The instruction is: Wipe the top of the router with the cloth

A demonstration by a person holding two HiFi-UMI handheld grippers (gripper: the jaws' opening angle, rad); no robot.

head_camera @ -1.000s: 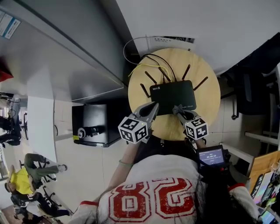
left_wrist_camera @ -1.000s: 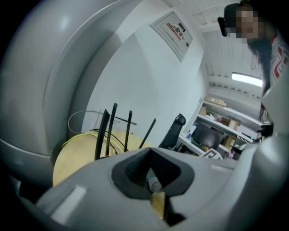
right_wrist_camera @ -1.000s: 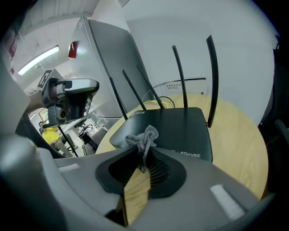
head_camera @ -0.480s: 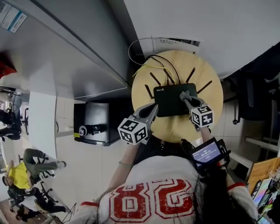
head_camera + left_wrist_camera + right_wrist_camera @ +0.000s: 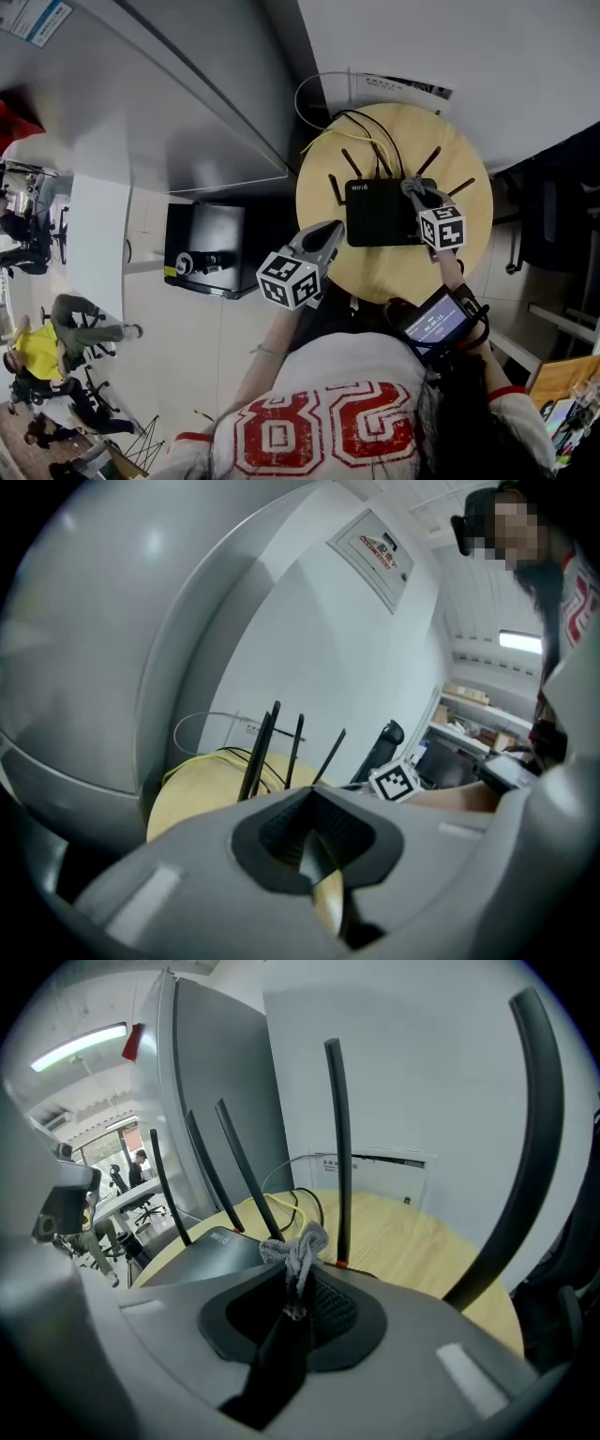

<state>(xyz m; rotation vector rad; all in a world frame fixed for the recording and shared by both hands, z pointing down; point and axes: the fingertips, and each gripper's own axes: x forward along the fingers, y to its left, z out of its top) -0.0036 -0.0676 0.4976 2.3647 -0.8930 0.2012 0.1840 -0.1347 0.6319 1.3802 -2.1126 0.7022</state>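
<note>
Right tongs (image 5: 414, 190) slid right, clamping cloth (image 5: 298, 1244)

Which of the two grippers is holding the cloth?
The right gripper, its jaws shut on the grey cloth at the right end of the router; the left gripper holds nothing.

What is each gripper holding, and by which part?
Right gripper pinches the grey cloth by a bunched fold; left gripper holds nothing.

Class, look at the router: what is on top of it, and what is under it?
A grey cloth, pinched in the right gripper's jaws, is at the router's far right corner. Under the router is a round wooden table; the patch beneath it is covered.
</note>
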